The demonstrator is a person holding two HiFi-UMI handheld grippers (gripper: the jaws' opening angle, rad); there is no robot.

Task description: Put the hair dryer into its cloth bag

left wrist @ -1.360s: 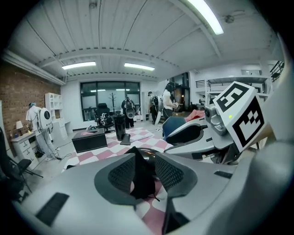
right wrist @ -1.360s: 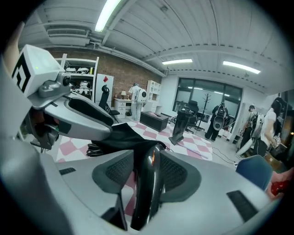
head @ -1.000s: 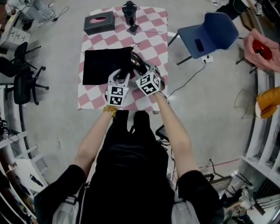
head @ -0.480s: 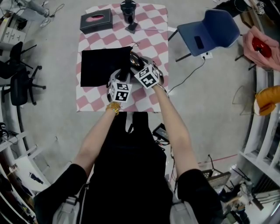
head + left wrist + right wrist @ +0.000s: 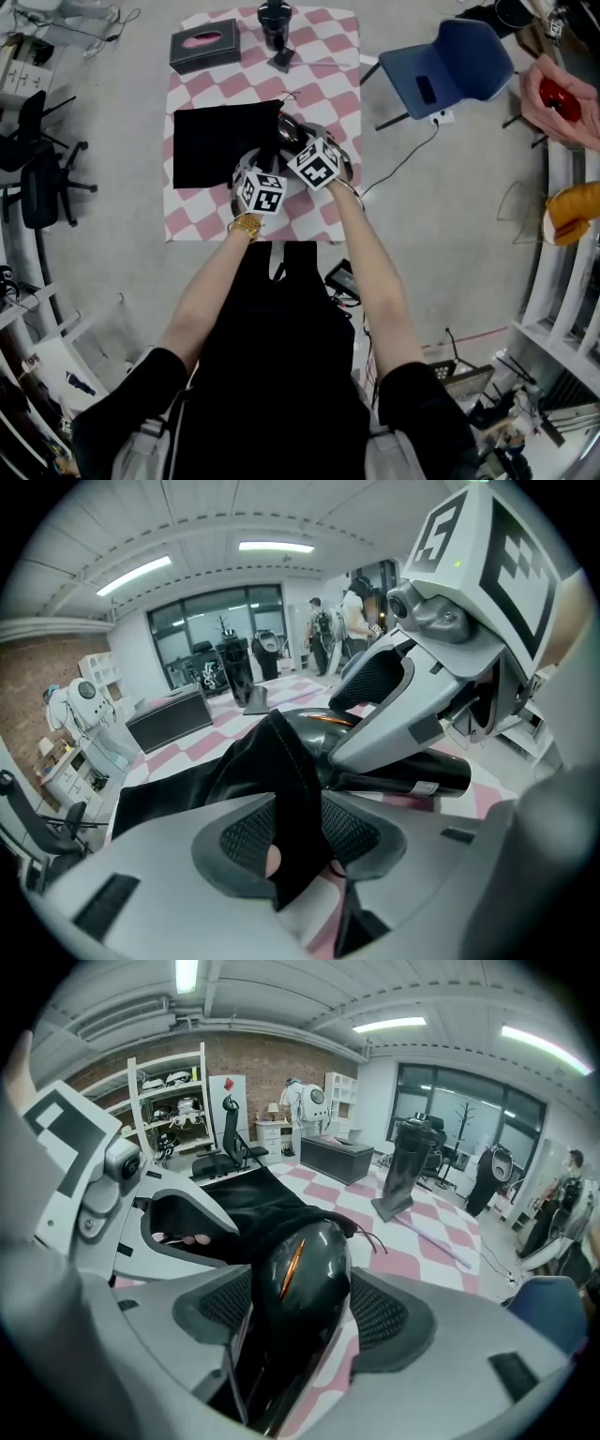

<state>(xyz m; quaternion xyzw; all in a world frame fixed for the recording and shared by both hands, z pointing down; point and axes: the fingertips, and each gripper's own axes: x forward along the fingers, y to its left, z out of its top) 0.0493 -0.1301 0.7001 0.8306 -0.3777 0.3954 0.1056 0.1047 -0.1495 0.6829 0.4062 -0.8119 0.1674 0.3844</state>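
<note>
Mostly glossy black hair dryer (image 5: 302, 1283), orange stripe (image 5: 292, 1266), cloth bag (image 5: 220, 141)

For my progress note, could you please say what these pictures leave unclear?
Left gripper view: the cloth bag's raised fold hides its opening.
Right gripper view: the hair dryer's body hides whether its front end is inside the bag.
Left gripper view: the dryer's label is too small to read.

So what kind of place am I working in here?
Probably a lab or workshop rather than a home: there is a bare grey floor, rolling office chairs off to the side, and open shelving stacked with gear against a brick wall.
</note>
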